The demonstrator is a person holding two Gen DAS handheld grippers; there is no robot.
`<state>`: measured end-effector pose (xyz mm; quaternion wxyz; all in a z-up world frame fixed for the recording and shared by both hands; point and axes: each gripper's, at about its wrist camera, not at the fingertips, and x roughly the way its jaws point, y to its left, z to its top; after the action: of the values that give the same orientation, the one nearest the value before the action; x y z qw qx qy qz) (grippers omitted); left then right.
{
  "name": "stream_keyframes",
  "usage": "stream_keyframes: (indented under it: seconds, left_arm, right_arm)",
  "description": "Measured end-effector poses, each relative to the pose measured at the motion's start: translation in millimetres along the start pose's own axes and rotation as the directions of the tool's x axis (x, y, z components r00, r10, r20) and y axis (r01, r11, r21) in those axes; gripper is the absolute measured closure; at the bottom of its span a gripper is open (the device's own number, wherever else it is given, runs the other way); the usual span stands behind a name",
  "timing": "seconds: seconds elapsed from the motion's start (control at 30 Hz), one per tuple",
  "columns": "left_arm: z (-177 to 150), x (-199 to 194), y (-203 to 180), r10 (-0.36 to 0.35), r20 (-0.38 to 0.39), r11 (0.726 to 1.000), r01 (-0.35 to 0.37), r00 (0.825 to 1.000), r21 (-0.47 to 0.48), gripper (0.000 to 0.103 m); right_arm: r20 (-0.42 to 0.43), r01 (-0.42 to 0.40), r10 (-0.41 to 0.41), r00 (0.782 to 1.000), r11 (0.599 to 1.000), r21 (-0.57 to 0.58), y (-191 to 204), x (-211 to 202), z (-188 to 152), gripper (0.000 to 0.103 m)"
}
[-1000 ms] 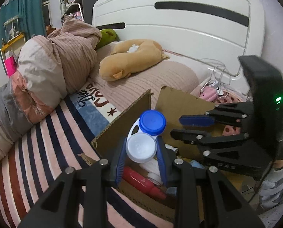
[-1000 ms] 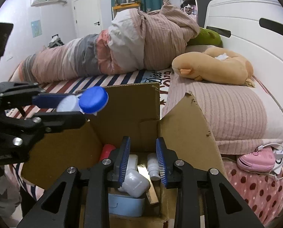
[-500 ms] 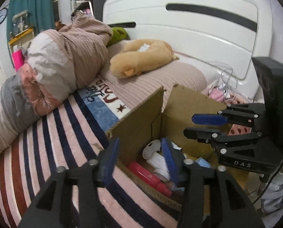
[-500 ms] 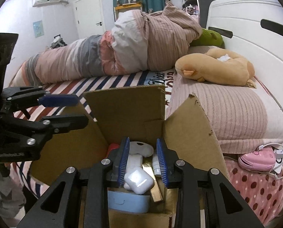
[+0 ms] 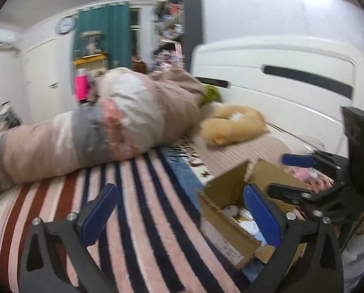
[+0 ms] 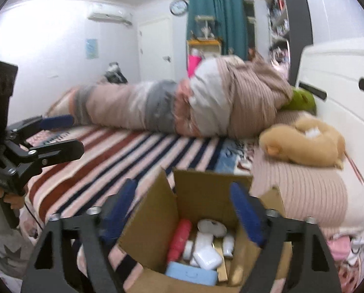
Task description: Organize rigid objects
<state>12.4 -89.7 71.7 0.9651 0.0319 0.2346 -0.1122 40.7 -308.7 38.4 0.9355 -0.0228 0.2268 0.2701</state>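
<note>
An open cardboard box [image 6: 157, 222] sits on the striped bed near its front edge; it also shows in the left wrist view [image 5: 228, 195]. Inside lie a red bottle [image 6: 179, 239], a white earbud case [image 6: 207, 260], a light blue case [image 6: 191, 274] and other small white items. My right gripper [image 6: 183, 210] is open and empty above the box. My left gripper [image 5: 179, 210] is open and empty, above the bedspread left of the box. Each gripper shows in the other's view, the left [image 6: 59, 134] and the right [image 5: 294, 173].
A rolled duvet [image 6: 182, 105] lies across the bed. A tan plush pillow [image 6: 304, 144] and a green one [image 6: 301, 100] rest by the white headboard [image 5: 279, 85]. The striped bedspread [image 5: 145, 207] spreads left of the box. Pink items [image 6: 338, 244] lie at the bed's right edge.
My left gripper let the blue-and-white lens case drop into the box, opened wide and lifted back to the left. My right gripper opened and rose above the box.
</note>
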Motion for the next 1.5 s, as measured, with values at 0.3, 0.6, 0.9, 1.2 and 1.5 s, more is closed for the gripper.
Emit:
stream_keyframes:
  seconds: [0.3, 0.6, 0.9, 1.2, 1.5]
  left_arm:
    - [-22.4, -6.7, 30.5, 0.148, -0.042, 0.981, -0.152, 0.988, -0.118, 0.001]
    - [-29.9, -6.7, 33.8, 0.157, -0.052, 0.978, -0.163, 0.986, -0.131, 0.001]
    - [-29.3, -6.6, 33.7, 0.164, -0.057, 0.977, -0.17, 0.985, -0.131, 0.001]
    - [-28.9, -7.2, 35.4, 0.164, -0.056, 0.976, -0.17, 0.985, -0.137, 0.001]
    - [-30.1, -7.8, 34.6, 0.167, -0.056, 0.976, -0.173, 0.984, -0.132, 0.001]
  right_arm:
    - [0.064, -0.047, 0.049, 0.997, 0.998, -0.037, 3.5, -3.7, -8.5, 0.0]
    - [0.073, -0.06, 0.059, 0.996, 0.998, 0.015, -2.6, -5.3, -14.4, 0.0]
    - [0.072, -0.062, 0.061, 0.996, 0.998, 0.016, -2.1, -8.1, -14.9, 0.0]
    - [0.057, -0.067, 0.066, 0.996, 0.998, 0.012, -3.1, -5.7, -15.6, 0.0]
    - [0.065, -0.064, 0.064, 0.996, 0.998, 0.004, 0.5, -6.8, -16.5, 0.0]
